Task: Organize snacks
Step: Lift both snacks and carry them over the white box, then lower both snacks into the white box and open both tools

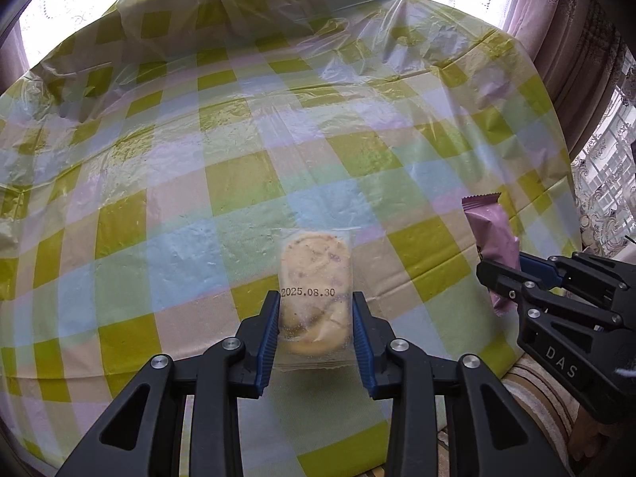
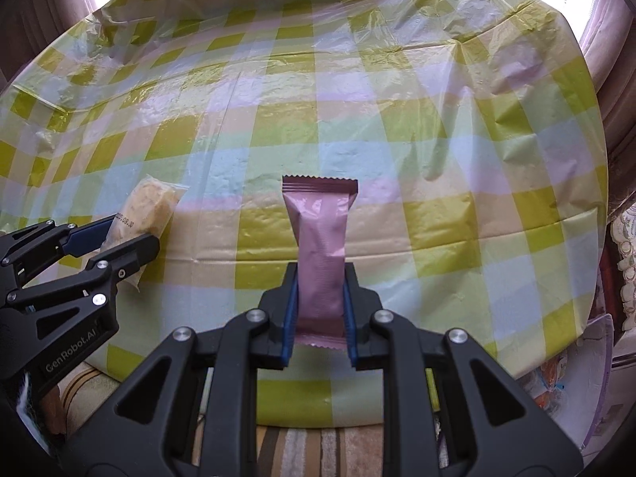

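We note the left hand-held gripper point(image 1: 314, 326) pinching a clear plastic packet holding a round pale cookie point(image 1: 316, 290), date stamp facing the camera, blue pads pressed on both sides. The packet hangs above the table covered in a yellow-green checked plastic cloth point(image 1: 198, 159). The right hand-held gripper point(image 2: 320, 314) is clamped on a slim pink foil snack bar wrapper point(image 2: 320, 238), held upright over the same cloth. Each gripper appears at the edge of the other's view, side by side, apart.
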Demonstrator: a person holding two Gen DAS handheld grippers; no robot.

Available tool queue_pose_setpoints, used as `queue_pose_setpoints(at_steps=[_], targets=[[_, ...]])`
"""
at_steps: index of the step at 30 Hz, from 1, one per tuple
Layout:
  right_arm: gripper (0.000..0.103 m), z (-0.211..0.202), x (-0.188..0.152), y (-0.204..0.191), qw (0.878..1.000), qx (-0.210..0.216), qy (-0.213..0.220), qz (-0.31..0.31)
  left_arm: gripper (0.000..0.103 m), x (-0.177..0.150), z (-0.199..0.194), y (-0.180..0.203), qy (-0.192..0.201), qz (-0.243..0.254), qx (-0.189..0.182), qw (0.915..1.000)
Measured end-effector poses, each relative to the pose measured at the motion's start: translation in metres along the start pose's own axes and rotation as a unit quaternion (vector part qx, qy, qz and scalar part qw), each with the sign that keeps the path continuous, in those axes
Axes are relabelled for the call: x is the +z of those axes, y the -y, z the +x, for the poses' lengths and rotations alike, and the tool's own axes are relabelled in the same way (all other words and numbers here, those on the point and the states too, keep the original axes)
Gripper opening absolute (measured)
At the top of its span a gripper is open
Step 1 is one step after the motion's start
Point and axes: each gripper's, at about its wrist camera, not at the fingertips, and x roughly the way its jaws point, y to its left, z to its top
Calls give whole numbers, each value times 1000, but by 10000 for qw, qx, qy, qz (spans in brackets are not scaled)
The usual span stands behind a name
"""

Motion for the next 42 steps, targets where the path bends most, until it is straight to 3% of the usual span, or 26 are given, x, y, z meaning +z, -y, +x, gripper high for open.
queue_pose_setpoints(at_steps=[10, 18, 28, 36, 42], targets=[[23, -31, -38, 39, 9998, -39, -10, 199, 35, -13, -26, 29, 99, 107, -301, 9994], [23, -67, -71, 86, 9988, -306, 74, 380, 35, -19, -47, 85, 154, 550, -716, 9958], [23, -115, -121, 150, 9918, -791, 223, 974, 35, -43, -66, 175, -17, 1134, -1581, 9809], [23, -135, -172, 188, 9814, -1038, 236, 1594, 35, -74, -68, 230, -424, 1037, -2158, 9700], [23, -136, -198, 200, 9757, -1137, 276, 1855, 35, -93, -55, 250, -621, 914, -1994, 9737]])
